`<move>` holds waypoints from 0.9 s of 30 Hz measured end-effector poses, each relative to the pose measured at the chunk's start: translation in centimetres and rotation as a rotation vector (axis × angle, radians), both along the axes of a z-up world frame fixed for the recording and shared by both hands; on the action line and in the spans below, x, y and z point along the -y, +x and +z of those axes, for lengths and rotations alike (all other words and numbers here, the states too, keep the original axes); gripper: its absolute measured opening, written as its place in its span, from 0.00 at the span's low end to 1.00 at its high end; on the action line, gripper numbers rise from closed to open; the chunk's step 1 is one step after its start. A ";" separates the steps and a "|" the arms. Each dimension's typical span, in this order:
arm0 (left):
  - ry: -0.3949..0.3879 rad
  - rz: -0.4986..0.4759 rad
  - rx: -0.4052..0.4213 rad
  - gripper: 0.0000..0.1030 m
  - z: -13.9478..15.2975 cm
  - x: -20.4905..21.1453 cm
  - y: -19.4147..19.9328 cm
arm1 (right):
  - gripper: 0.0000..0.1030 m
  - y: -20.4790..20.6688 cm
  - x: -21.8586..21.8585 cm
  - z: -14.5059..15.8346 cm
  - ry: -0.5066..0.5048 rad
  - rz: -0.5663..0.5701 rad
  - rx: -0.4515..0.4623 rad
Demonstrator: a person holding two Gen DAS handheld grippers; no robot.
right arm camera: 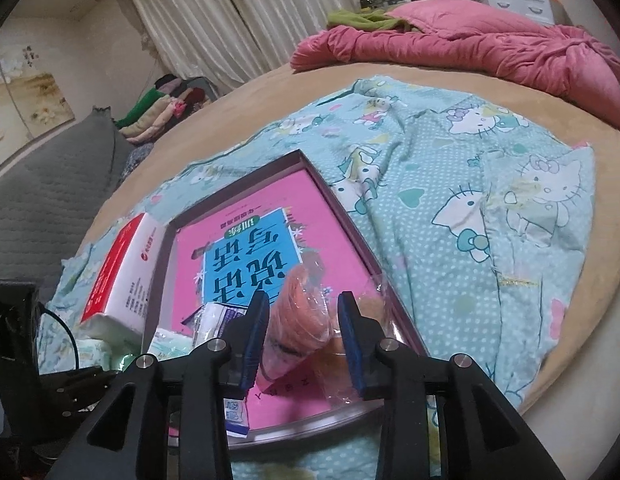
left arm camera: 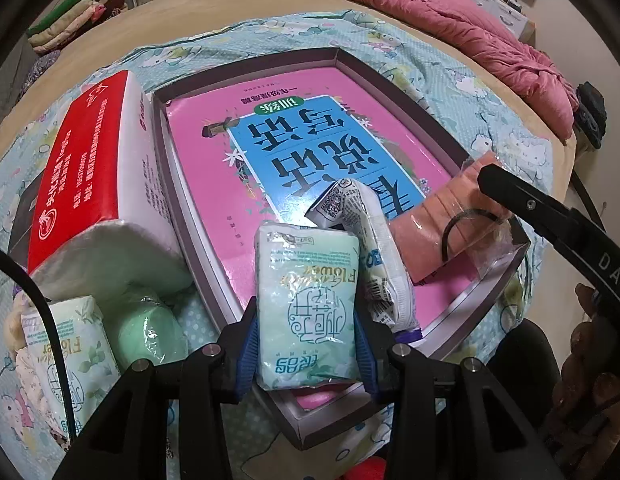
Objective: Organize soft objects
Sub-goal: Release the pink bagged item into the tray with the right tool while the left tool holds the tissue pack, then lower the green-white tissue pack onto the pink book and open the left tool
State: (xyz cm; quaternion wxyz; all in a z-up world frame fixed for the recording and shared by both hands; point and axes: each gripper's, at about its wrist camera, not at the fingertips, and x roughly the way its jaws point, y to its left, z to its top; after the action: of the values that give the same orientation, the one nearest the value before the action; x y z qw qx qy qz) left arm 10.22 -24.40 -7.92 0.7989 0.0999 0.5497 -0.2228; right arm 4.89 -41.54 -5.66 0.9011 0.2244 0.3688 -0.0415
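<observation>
A shallow grey tray [left arm camera: 246, 70] lies on the bed with a pink and blue book [left arm camera: 214, 168] flat in it. My left gripper [left arm camera: 306, 308] is shut on a pale green tissue pack [left arm camera: 310, 272], held over the tray's near edge. A white wipes pack [left arm camera: 366, 232] leans beside it in the tray. An orange cloth in a clear bag [right arm camera: 302, 320] rests at the tray's right side. My right gripper [right arm camera: 303, 298] stands open around that bag, its pads a little apart from it. One right finger [left arm camera: 510, 194] shows over the bag.
A red and white tissue block [left arm camera: 82, 168], a second green tissue pack [left arm camera: 66, 352] and a green soft roll [left arm camera: 146, 332] lie left of the tray. The cartoon-cat sheet [right arm camera: 490, 200] covers the bed. A pink quilt [right arm camera: 470, 48] lies at the back, folded clothes [right arm camera: 158, 108] far left.
</observation>
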 end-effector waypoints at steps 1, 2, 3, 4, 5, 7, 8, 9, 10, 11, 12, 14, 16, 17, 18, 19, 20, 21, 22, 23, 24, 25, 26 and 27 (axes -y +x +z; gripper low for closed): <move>-0.001 0.001 -0.001 0.41 0.0 0.0 0.0 | 0.36 0.0 0.0 0.0 -0.002 -0.001 0.002; -0.006 0.004 -0.004 0.41 0.1 -0.1 0.0 | 0.36 -0.1 0.0 0.1 -0.008 -0.004 0.003; -0.014 0.007 -0.010 0.41 0.1 -0.1 0.1 | 0.36 -0.1 0.0 0.2 -0.015 -0.006 0.005; -0.017 0.009 -0.014 0.42 0.1 -0.1 0.1 | 0.36 -0.1 -0.1 0.3 -0.019 -0.006 0.008; -0.021 0.011 -0.016 0.41 0.1 -0.2 0.1 | 0.36 -0.1 -0.1 0.4 -0.025 -0.006 0.010; -0.030 0.012 -0.022 0.41 0.1 -0.2 0.1 | 0.36 -0.1 -0.2 0.4 -0.036 -0.007 0.009; -0.031 0.013 -0.023 0.42 0.2 -0.2 0.1 | 0.37 -0.1 -0.2 0.4 -0.037 -0.008 0.009; -0.030 0.013 -0.023 0.42 0.2 -0.2 0.1 | 0.37 -0.1 -0.2 0.4 -0.037 -0.008 0.009; -0.029 0.014 -0.023 0.42 0.2 -0.2 0.1 | 0.40 -0.1 -0.2 0.4 -0.039 -0.009 0.009; -0.030 0.017 -0.023 0.42 0.2 -0.2 0.1 | 0.41 -0.2 -0.2 0.5 -0.040 -0.012 0.011; -0.033 0.018 -0.025 0.42 0.2 -0.2 0.0 | 0.43 -0.2 -0.2 0.5 -0.041 -0.013 0.012; -0.029 0.018 -0.017 0.43 0.3 -0.3 0.0 | 0.46 -0.2 -0.2 0.6 -0.045 -0.016 0.016; -0.024 0.016 -0.009 0.44 0.4 -0.4 0.0 | 0.47 -0.3 -0.1 0.6 -0.044 -0.018 0.018; -0.027 0.018 -0.008 0.44 0.4 -0.3 0.0 | 0.48 -0.3 -0.1 0.6 -0.045 -0.019 0.017; -0.027 0.019 -0.007 0.45 0.5 -0.4 -0.1 | 0.48 -0.3 -0.1 0.6 -0.043 -0.019 0.017; -0.027 0.018 -0.007 0.45 0.5 -0.4 0.0 | 0.48 -0.2 -0.1 0.5 -0.042 -0.019 0.016; -0.024 0.017 -0.006 0.45 0.5 -0.4 -0.1 | 0.48 -0.3 -0.1 0.6 -0.045 -0.021 0.017; -0.022 0.017 -0.003 0.46 0.5 -0.4 -0.1 | 0.49 -0.3 -0.1 0.6 -0.044 -0.021 0.018; -0.021 0.016 -0.002 0.48 0.5 -0.4 -0.1 | 0.49 -0.3 -0.1 0.6 -0.044 -0.021 0.020; -0.017 0.015 -0.002 0.49 0.5 -0.3 -0.1 | 0.49 -0.3 -0.1 0.6 -0.046 -0.021 0.021; -0.014 0.016 0.000 0.50 0.6 -0.3 -0.1 | 0.50 -0.2 -0.2 0.7 -0.047 -0.020 0.021; -0.012 0.017 0.004 0.50 0.6 -0.4 -0.1 | 0.50 -0.2 -0.2 0.7 -0.048 -0.019 0.021; -0.013 0.017 0.005 0.50 0.7 -0.4 -0.1 | 0.51 -0.2 -0.2 0.7 -0.050 -0.019 0.022; -0.014 0.017 0.005 0.50 0.7 -0.4 -0.1 | 0.51 -0.2 -0.2 0.7 -0.050 -0.018 0.022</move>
State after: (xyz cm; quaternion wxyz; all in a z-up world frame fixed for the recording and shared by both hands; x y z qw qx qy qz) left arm 10.11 -23.96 -7.21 0.8029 0.0901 0.5468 -0.2197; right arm 4.68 -41.32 -4.98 0.9100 0.2054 0.3557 -0.0565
